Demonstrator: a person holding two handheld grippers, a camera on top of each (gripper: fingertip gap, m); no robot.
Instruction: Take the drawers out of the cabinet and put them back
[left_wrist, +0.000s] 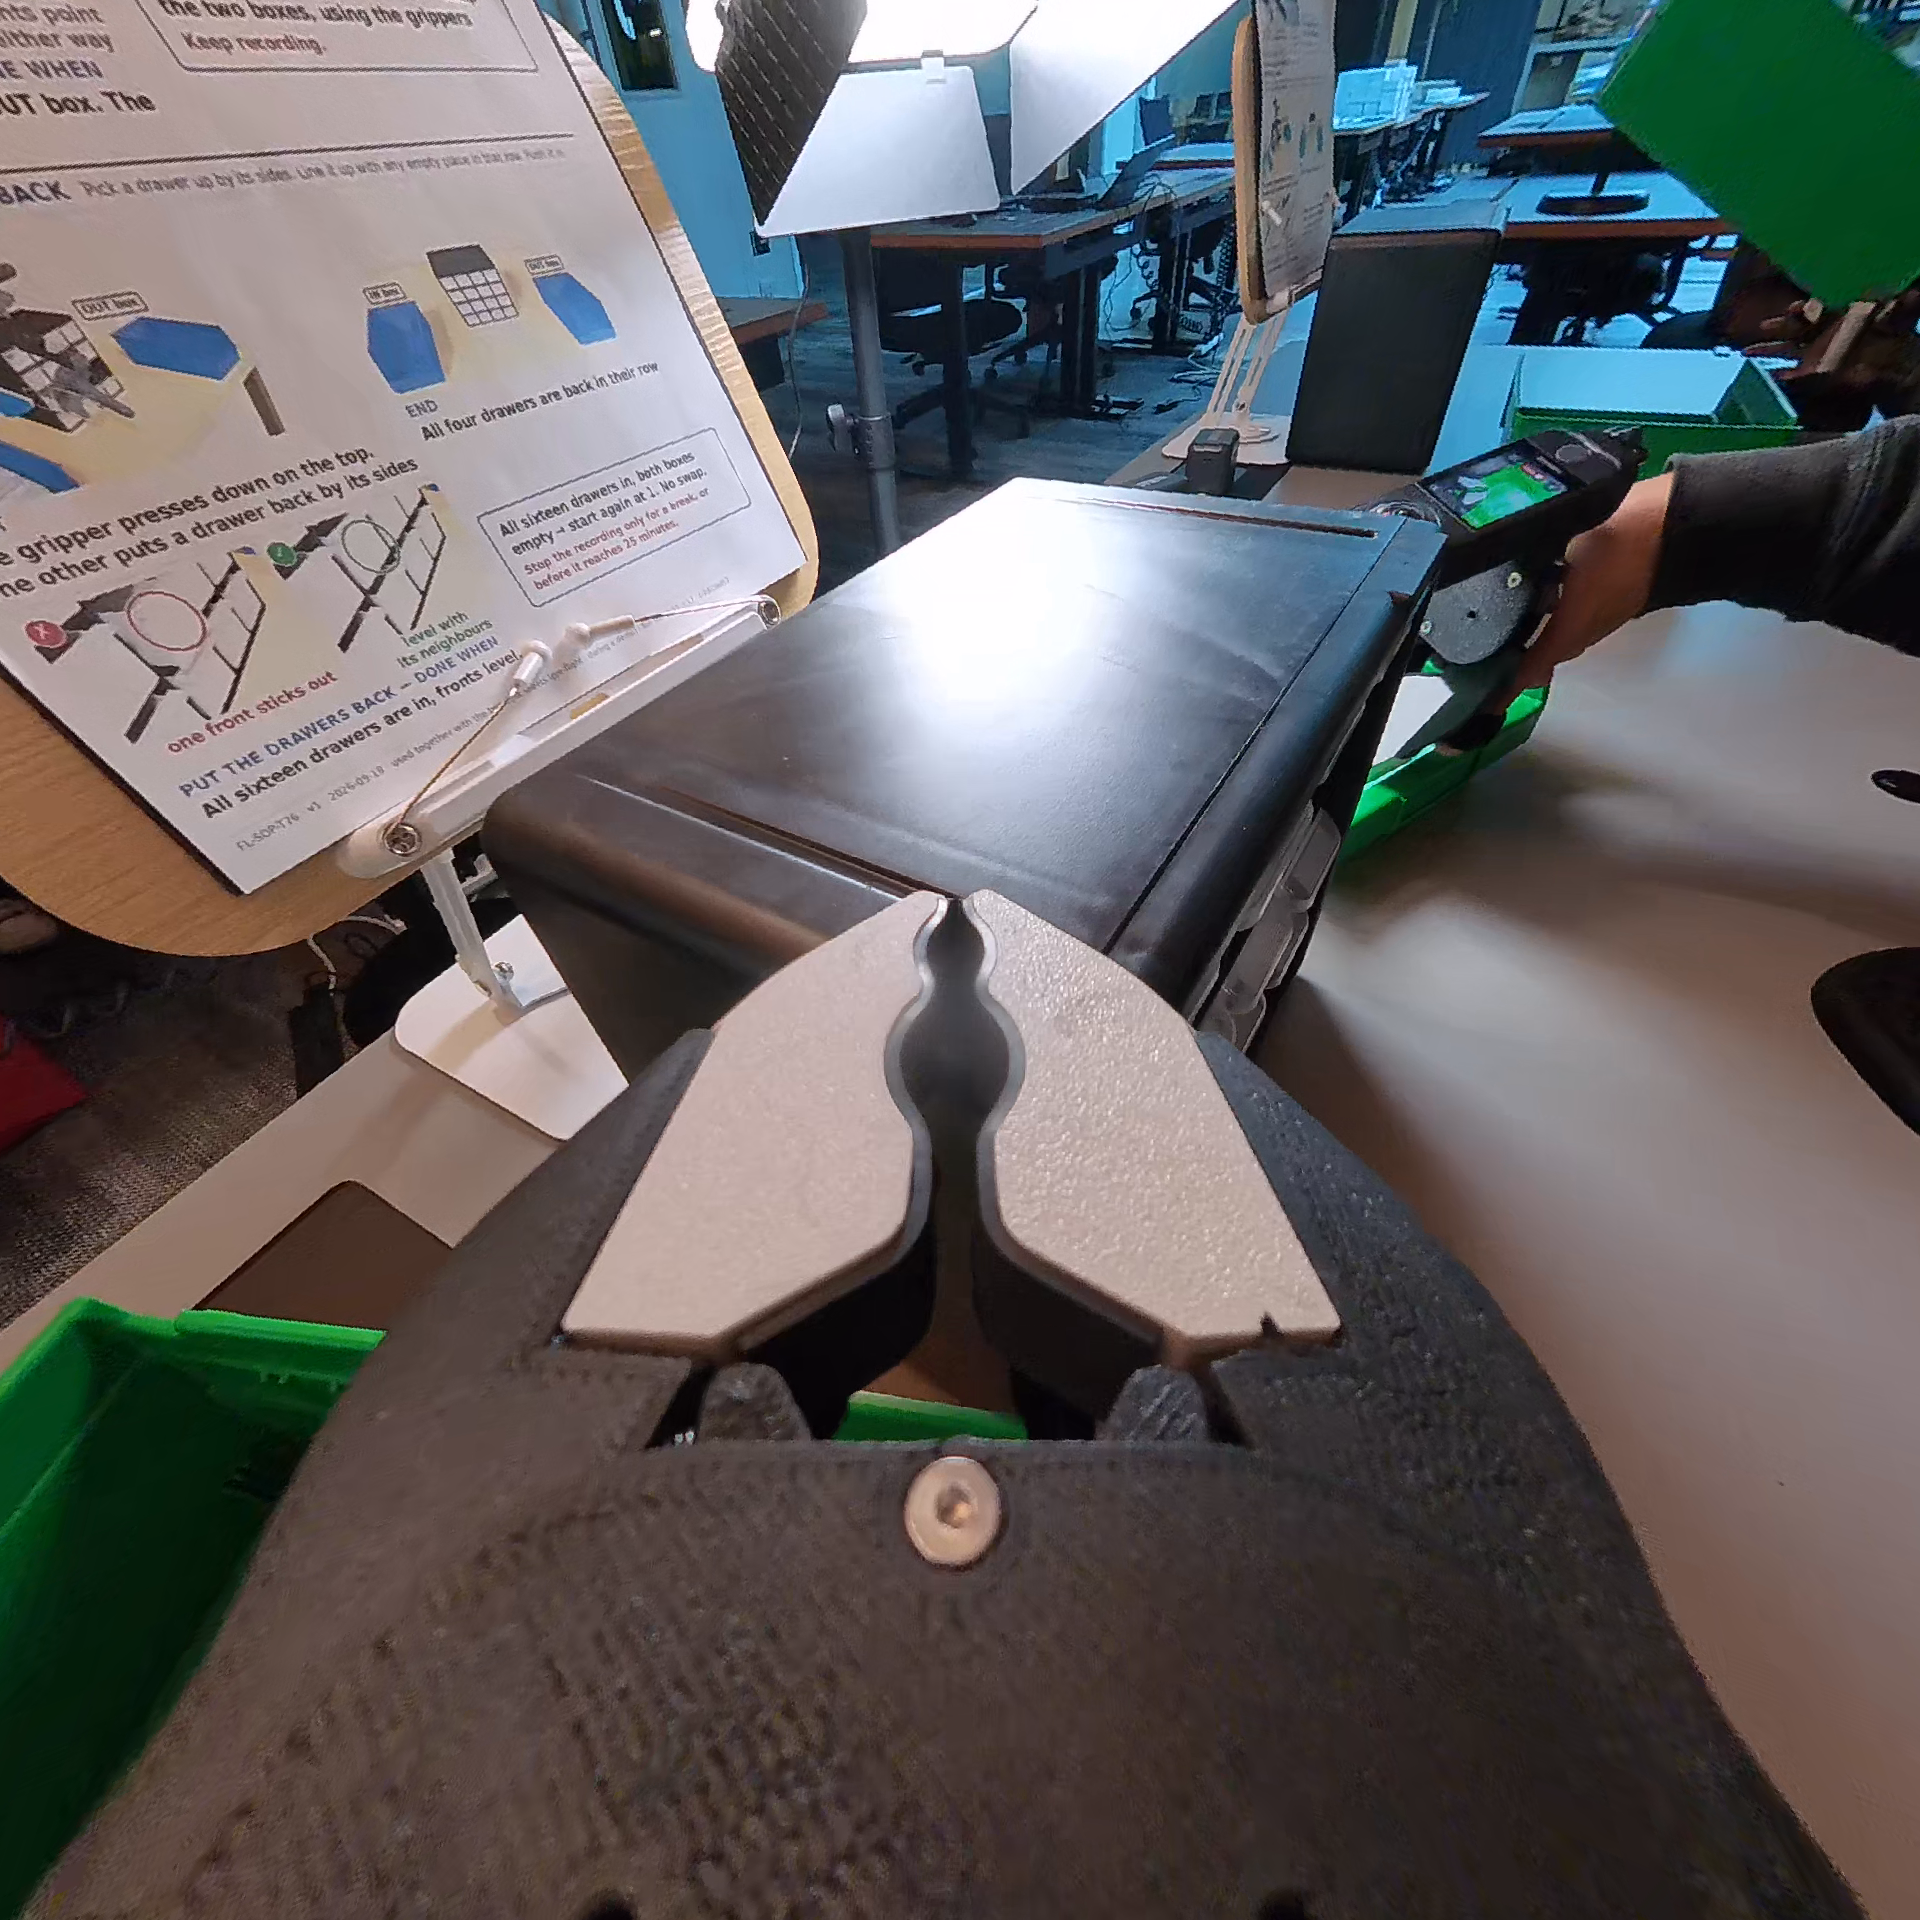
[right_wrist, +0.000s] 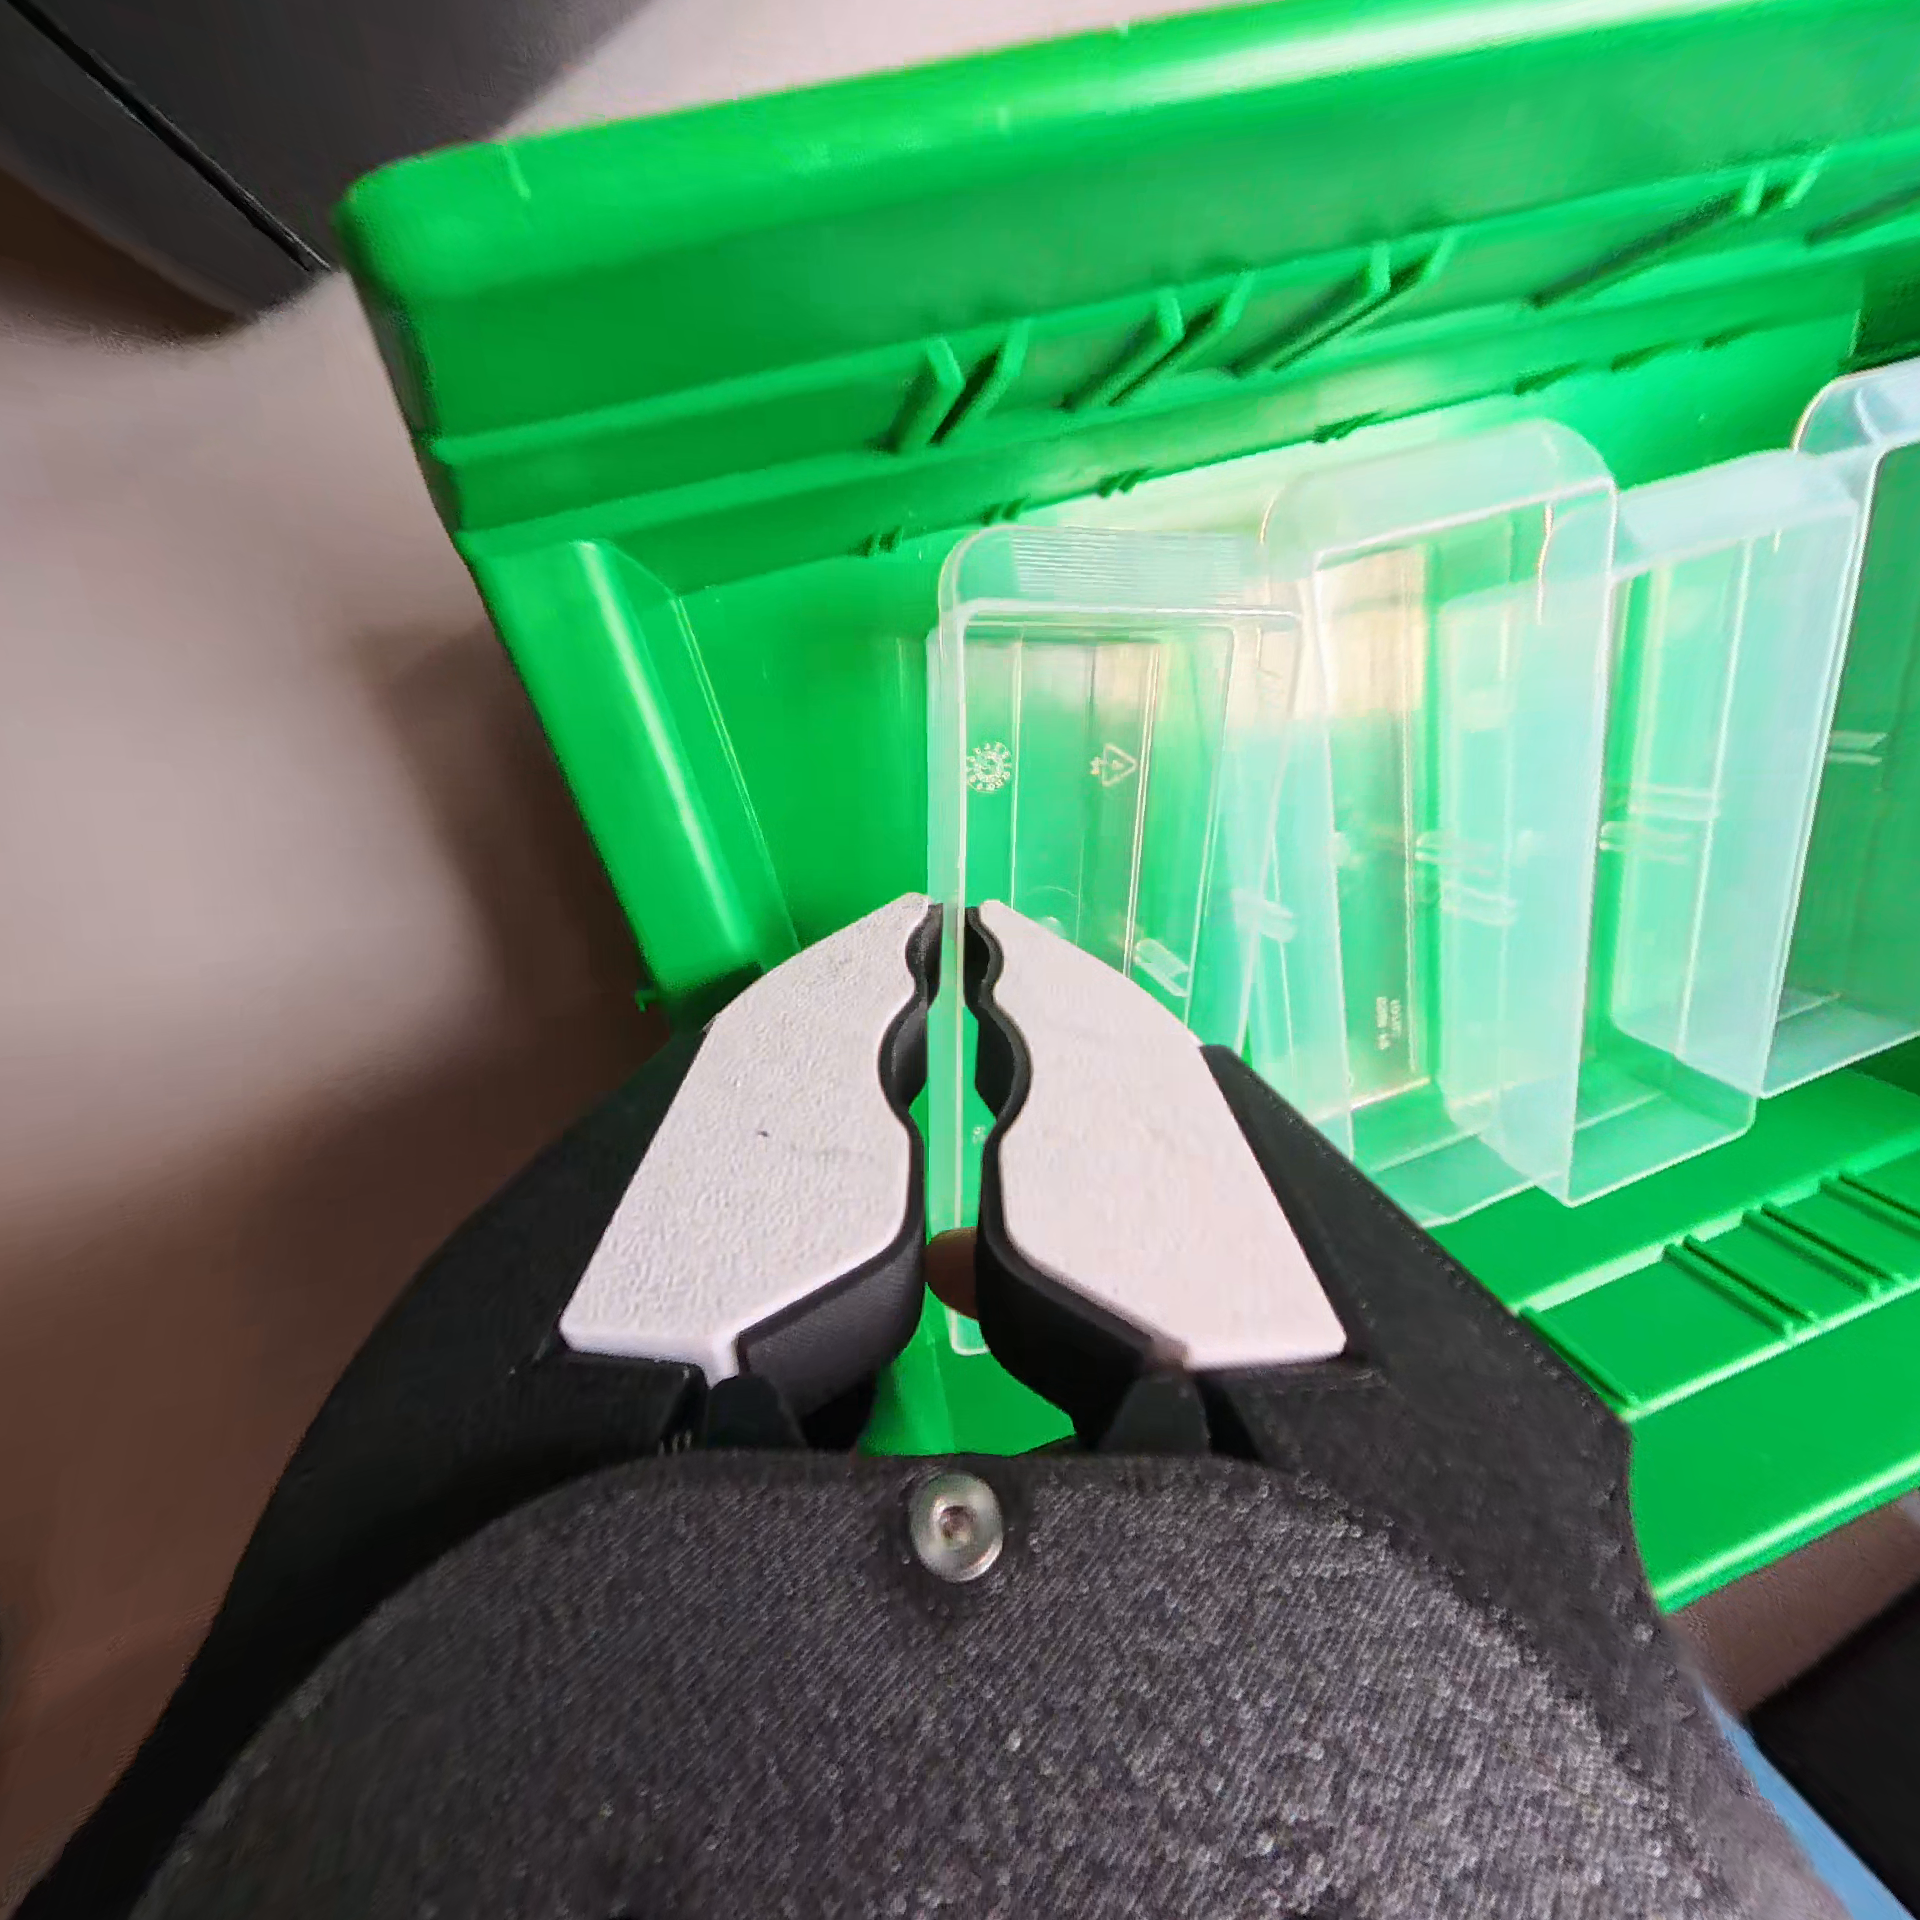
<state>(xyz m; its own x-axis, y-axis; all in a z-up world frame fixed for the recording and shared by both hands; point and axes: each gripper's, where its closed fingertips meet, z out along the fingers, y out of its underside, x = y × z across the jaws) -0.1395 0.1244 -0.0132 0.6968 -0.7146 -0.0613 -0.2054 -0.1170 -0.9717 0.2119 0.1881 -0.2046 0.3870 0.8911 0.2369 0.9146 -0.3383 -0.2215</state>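
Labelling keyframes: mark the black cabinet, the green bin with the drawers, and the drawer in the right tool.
black cabinet (left_wrist: 997, 665), left wrist view, middle of its top panel.
green bin (right_wrist: 831, 312), right wrist view, far wall.
clear drawer (right_wrist: 1091, 790), right wrist view, its floor.

Clear glossy plastic drawer (right_wrist: 1081, 790); green plastic bin (right_wrist: 727, 416); glossy black cabinet (left_wrist: 987, 675).

Pale tabletop (left_wrist: 1558, 1039), desks (left_wrist: 1091, 223) and office chairs (left_wrist: 956, 322) behind, bluish room light.

Left wrist view looks forward over its closed fingers (left_wrist: 810, 1122) onto the black cabinet (left_wrist: 987, 707) top; right wrist view sits close above the green bin (right_wrist: 727, 364), which shows beyond the cabinet.
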